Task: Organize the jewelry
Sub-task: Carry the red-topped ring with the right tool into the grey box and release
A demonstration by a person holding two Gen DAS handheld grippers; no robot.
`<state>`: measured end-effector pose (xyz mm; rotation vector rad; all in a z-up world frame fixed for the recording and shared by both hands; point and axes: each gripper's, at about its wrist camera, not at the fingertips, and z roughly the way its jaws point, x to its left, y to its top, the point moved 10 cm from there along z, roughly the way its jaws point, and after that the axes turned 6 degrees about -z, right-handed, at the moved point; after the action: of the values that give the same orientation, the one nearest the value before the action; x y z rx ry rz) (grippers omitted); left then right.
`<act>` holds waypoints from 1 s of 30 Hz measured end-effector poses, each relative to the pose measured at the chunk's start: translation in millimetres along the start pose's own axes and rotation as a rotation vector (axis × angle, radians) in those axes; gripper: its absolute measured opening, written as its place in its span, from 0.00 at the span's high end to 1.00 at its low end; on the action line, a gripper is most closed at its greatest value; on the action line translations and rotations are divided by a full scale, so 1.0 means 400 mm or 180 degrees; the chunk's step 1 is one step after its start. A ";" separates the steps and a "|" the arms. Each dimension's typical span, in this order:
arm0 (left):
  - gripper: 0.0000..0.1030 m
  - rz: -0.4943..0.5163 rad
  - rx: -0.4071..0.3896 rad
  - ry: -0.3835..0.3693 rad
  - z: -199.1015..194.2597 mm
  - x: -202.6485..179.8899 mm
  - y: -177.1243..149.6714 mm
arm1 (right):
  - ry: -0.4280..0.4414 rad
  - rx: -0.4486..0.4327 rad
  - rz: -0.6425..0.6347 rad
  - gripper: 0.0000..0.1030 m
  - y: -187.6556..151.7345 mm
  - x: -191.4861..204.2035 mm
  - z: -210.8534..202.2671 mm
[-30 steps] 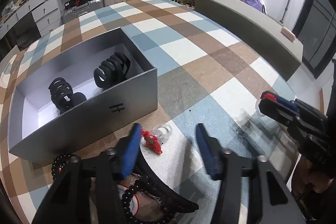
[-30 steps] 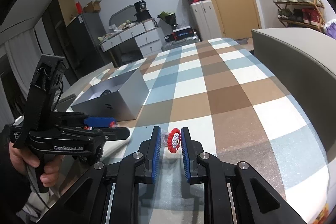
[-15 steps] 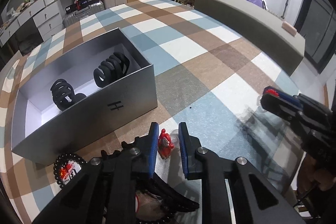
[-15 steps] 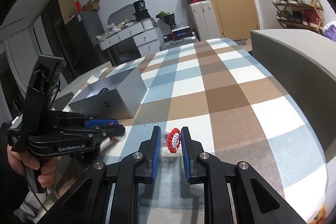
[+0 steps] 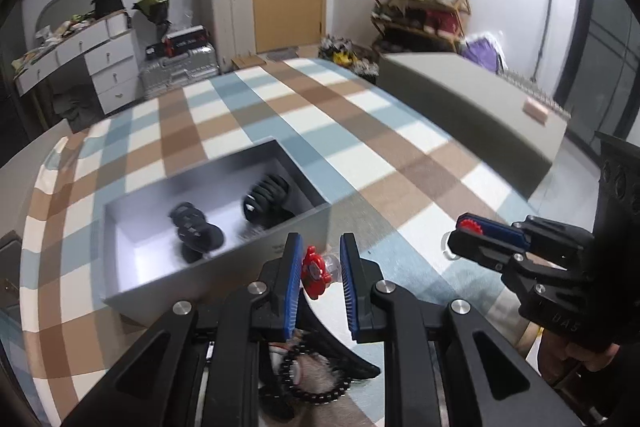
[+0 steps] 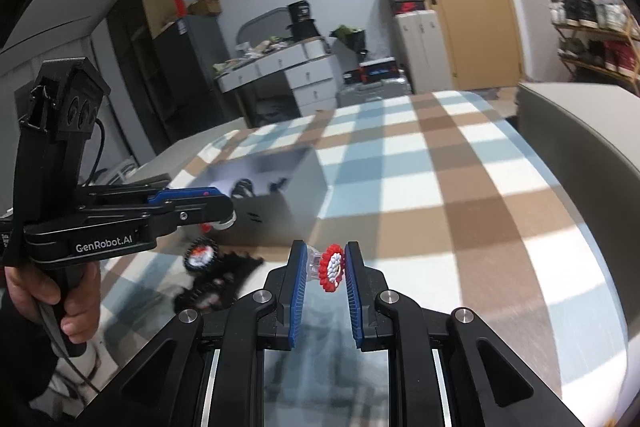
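My left gripper point(image 5: 320, 250) is shut on a red flower ring point(image 5: 314, 273) with a clear band, held above the checked cloth point(image 5: 400, 163), just in front of the grey box point(image 5: 216, 269). Two black hair claws point(image 5: 196, 227) lie inside the box. In the right wrist view my right gripper point(image 6: 326, 250) is shut on a red-and-white beaded flower ring point(image 6: 332, 267), also off the cloth. The left gripper point(image 6: 218, 217) shows there from the side, with the grey box point(image 6: 292, 183) behind it. A black bead bracelet point(image 6: 199, 254) and a black hair claw point(image 6: 226, 277) lie on the cloth below it.
A grey padded bench point(image 5: 460, 99) runs along the cloth's far right edge. A person's hand point(image 6: 76, 307) grips the left tool's handle. White drawers point(image 5: 108, 63), suitcases and a shoe rack point(image 5: 420, 3) stand beyond the bed.
My left gripper went from open around the red ring to shut on it, then lifted it off the cloth. My right gripper rose a little, still holding its ring.
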<state>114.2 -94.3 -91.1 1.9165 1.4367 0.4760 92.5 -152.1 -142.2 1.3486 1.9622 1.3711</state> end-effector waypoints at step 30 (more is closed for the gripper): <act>0.87 -0.0623 -0.0335 -0.0039 -0.001 0.265 0.114 | 0.0671 0.0145 -0.0427 0.82 0.269 0.221 0.250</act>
<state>179.3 -1.4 -70.1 1.6741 1.5415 0.4375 178.4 -19.5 -75.4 1.1071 2.1887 1.4630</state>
